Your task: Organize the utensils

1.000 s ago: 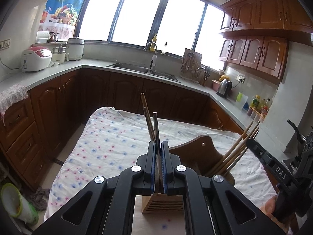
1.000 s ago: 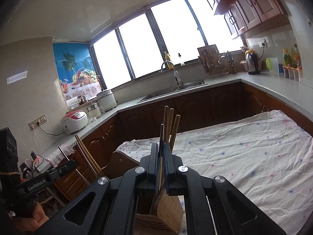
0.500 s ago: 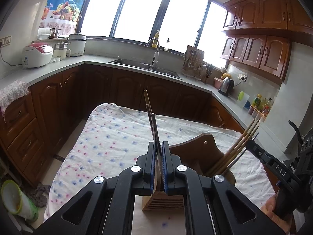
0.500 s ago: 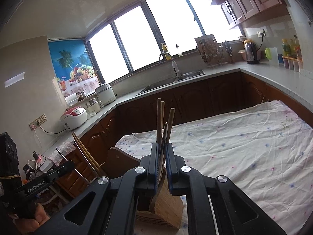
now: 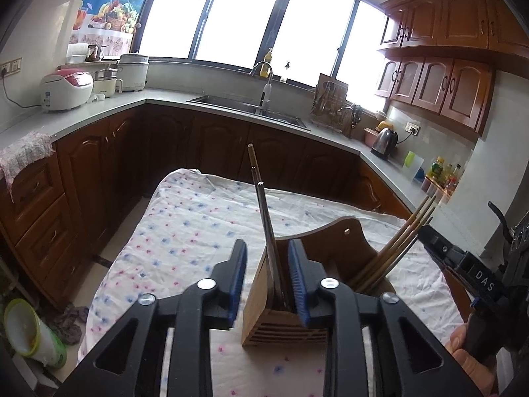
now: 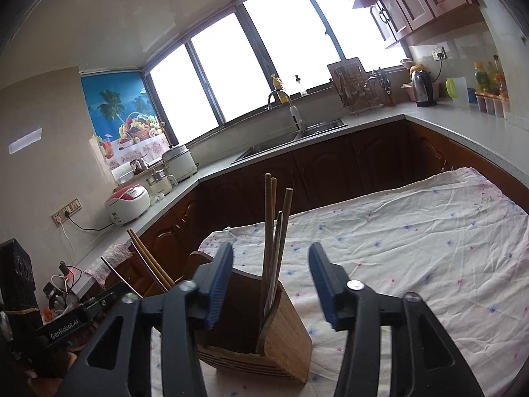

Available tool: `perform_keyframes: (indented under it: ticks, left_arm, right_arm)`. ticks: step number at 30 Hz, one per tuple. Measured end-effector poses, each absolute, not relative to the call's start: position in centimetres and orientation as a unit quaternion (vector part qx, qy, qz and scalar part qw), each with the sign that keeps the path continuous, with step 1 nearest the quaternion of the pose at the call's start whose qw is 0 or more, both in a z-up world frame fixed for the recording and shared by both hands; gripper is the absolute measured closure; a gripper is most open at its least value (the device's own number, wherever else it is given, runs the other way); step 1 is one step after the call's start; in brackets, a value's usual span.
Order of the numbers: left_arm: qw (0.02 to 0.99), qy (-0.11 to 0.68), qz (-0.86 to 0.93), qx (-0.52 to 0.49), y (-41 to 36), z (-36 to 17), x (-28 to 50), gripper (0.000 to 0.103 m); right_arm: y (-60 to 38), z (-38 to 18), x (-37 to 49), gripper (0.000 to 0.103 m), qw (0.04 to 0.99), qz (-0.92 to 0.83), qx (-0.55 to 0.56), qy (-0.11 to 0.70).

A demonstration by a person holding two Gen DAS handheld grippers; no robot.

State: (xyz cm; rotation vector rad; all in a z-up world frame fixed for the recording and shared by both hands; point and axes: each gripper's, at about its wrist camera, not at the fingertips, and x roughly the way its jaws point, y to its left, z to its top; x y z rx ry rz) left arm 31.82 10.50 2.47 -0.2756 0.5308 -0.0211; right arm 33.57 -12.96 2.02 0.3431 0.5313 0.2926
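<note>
Both grippers, clamped on chopsticks a second ago, are now opening. Left wrist: left gripper [image 5: 267, 276] is spreading, pads clear of chopsticks [image 5: 264, 218] standing in the wooden holder [image 5: 284, 324] on the tablecloth [image 5: 185, 231]. Right wrist: right gripper [image 6: 271, 284] is widening around its chopsticks [image 6: 276, 231], standing in the holder's other compartment.

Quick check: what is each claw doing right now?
Left claw: opening, chopsticks between the jaws, released.
Right claw: opening, chopsticks between the jaws, released.
</note>
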Motion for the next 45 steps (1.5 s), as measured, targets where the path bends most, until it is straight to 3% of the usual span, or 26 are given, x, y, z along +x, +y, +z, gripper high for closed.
perform_keyframes:
  ticks: [2, 4, 8, 9, 25, 45]
  left_arm:
    - [0.955, 0.263, -0.004, -0.135, 10.5, 2.4, 31.5, 0.06]
    - [0.955, 0.264, 0.01, -0.137, 10.7, 2.4, 31.1, 0.031]
    - [0.956, 0.255, 0.026, -0.145, 11.1, 2.7, 30.0, 0.015]
    - [0.955, 0.259, 0.031, -0.145, 11.1, 2.7, 29.6, 0.012]
    - [0.955, 0.248, 0.047, -0.155, 11.0, 3.6, 19.4, 0.004]
    - [0.954, 0.253, 0.052, -0.15, 9.3, 2.4, 6.2, 0.003]
  right_arm:
    - [-13.1, 2.0, 33.5, 0.037, 0.939, 0.145, 0.169, 0.262]
    - [-13.1, 2.1, 33.3, 0.031, 0.937, 0.149, 0.171, 0.265]
    - [-13.2, 2.5, 32.6, 0.011, 0.934, 0.163, 0.177, 0.264]
    - [-13.2, 2.6, 32.4, 0.01, 0.933, 0.167, 0.178, 0.263]
    - [-13.8, 5.1, 22.9, 0.006, 0.932, 0.212, 0.168, 0.241]
    - [-15.6, 2.3, 11.9, 0.004, 0.934, 0.218, 0.132, 0.251]
